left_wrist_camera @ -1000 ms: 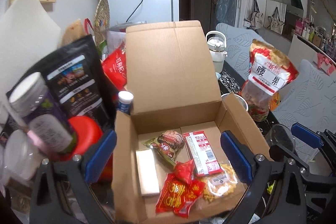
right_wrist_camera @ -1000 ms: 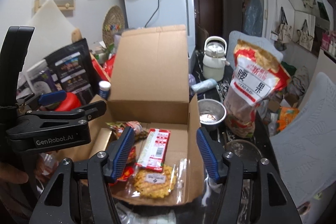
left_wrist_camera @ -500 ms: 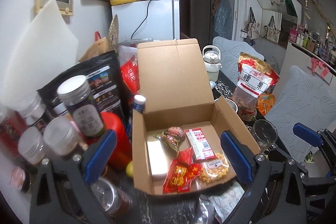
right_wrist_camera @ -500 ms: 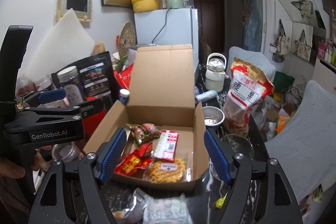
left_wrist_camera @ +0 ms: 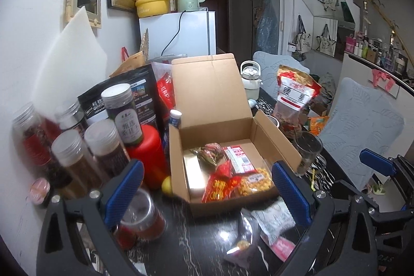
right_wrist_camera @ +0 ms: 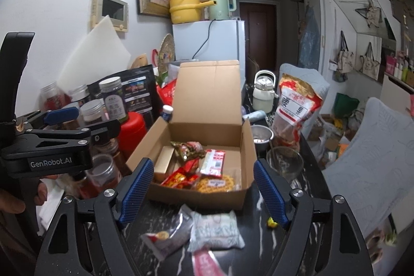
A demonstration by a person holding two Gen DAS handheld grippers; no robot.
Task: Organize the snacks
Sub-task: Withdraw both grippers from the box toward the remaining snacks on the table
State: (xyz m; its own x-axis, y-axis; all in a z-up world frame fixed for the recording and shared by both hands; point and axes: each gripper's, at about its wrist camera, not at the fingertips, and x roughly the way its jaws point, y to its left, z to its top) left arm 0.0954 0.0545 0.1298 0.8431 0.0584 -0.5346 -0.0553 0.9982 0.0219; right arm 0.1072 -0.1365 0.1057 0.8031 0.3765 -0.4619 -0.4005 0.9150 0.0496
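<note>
Nearest the cameras, both tools hang over the dark marbled table [right_wrist_camera: 297, 245] with nothing in their blue pads: the right gripper [right_wrist_camera: 204, 194] has its jaws spreading wider at this moment and nothing between them, and the left gripper [left_wrist_camera: 207, 194] stands released, jaws wide apart and empty. Taking the cardboard box [right_wrist_camera: 181, 126] as the landmark — it sits open, lid upright at its far edge — three loose snack packets lie on the table in front of it, on the near side: a silver packet [right_wrist_camera: 168, 234], a pale green-white packet [right_wrist_camera: 216, 230] touching it, and a red-and-white packet [right_wrist_camera: 205, 263] nearest of all (blurred, so its print cannot be read). A small yellow sweet [right_wrist_camera: 271, 223] lies in front of the box's right corner. Inside the box are a gold bar [right_wrist_camera: 164, 162] along the left wall, red packets [right_wrist_camera: 181, 176], a red-white packet [right_wrist_camera: 213, 162], a clear bag of yellow crisps [right_wrist_camera: 216, 183] at the front, and a green-red bag [right_wrist_camera: 189, 148] towards the back. Left of the box stand a red canister [right_wrist_camera: 132, 132] and several capped jars [right_wrist_camera: 113, 97]; right of it a glass cup [right_wrist_camera: 284, 163] and a steel bowl [right_wrist_camera: 261, 133] — behind those, a tall red snack bag [right_wrist_camera: 297, 105]. Behind the box are a white kettle [right_wrist_camera: 262, 95] and a small white fridge [right_wrist_camera: 209, 43].
</note>
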